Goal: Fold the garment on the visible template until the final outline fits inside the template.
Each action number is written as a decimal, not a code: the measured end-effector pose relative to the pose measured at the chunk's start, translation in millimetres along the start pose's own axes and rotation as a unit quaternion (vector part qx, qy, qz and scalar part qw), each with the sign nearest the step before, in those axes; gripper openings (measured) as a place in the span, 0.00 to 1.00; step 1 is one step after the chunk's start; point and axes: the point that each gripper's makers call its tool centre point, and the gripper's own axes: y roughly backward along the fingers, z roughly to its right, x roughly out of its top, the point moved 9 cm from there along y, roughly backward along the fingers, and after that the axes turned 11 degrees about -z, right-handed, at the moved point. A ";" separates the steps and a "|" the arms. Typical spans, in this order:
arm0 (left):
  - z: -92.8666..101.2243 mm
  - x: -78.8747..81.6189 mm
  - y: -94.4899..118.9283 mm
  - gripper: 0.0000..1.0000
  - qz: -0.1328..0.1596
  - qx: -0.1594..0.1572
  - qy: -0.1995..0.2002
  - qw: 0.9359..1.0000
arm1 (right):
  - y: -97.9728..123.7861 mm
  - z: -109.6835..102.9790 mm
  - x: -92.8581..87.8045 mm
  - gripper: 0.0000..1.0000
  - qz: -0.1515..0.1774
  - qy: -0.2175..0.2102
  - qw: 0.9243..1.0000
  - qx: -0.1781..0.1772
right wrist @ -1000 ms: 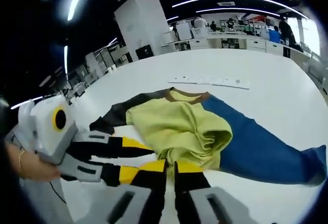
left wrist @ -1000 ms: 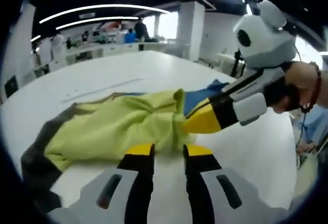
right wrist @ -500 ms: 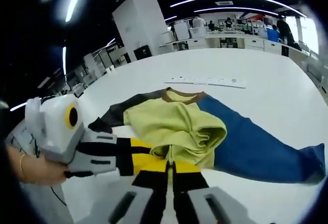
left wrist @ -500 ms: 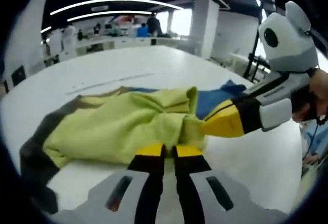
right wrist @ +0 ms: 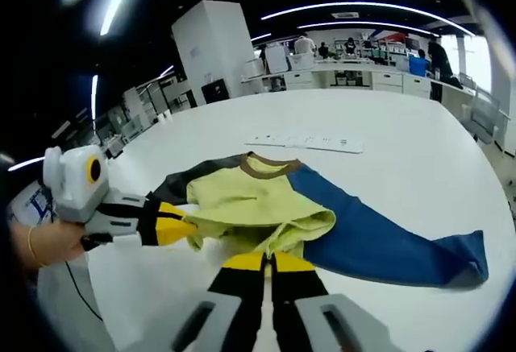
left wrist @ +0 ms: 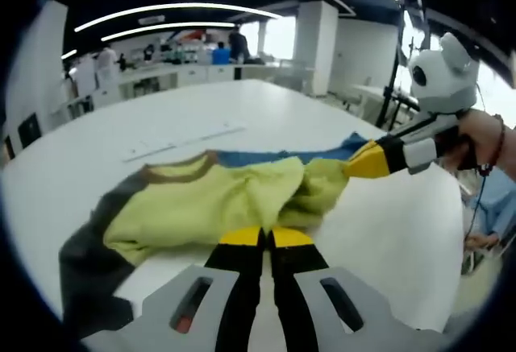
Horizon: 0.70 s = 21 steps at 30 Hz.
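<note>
Open hall, dark ceiling with long light strips (left wrist: pixel 153 14). White pillar (right wrist: pixel 214 46); benches (right wrist: pixel 355 66) and people beyond it.

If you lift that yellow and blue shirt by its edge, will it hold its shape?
Probably not. The shirt already bunches into soft folds where the right gripper pinches it, so it likely droops. Its blue sleeve lies limp on the table and would probably drag behind.
</note>
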 end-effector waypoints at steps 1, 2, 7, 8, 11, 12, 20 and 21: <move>-1.6 0.0 6.2 0.00 0.001 0.002 0.000 1.000 | 3.5 1.3 0.0 0.00 0.001 0.001 1.000 -0.002; -3.9 0.1 9.9 0.00 0.003 0.003 0.001 1.000 | 6.1 1.8 -0.1 0.00 0.002 0.002 1.000 -0.002; -9.1 1.4 34.7 0.00 0.019 0.023 0.009 1.000 | 21.3 3.0 -1.8 0.00 0.010 0.006 1.000 -0.007; -8.6 1.8 40.0 0.00 0.021 0.022 0.007 1.000 | 23.4 3.2 -3.0 0.00 0.008 0.009 1.000 -0.008; -6.5 0.7 52.2 0.00 0.016 0.023 -0.010 1.000 | 27.3 2.7 -5.9 0.00 0.005 0.009 1.000 -0.007; -5.2 -0.7 57.4 0.00 0.011 0.025 -0.016 1.000 | 28.9 2.3 -7.0 0.00 0.005 0.014 1.000 -0.007; -10.7 -14.7 89.5 0.00 -0.003 0.029 -0.008 1.000 | 40.7 -8.6 -16.7 0.00 0.000 0.019 1.000 0.008; -11.3 -17.2 95.3 0.00 -0.007 0.031 -0.009 0.999 | 41.9 -10.4 -19.2 0.00 -0.001 0.024 1.000 0.010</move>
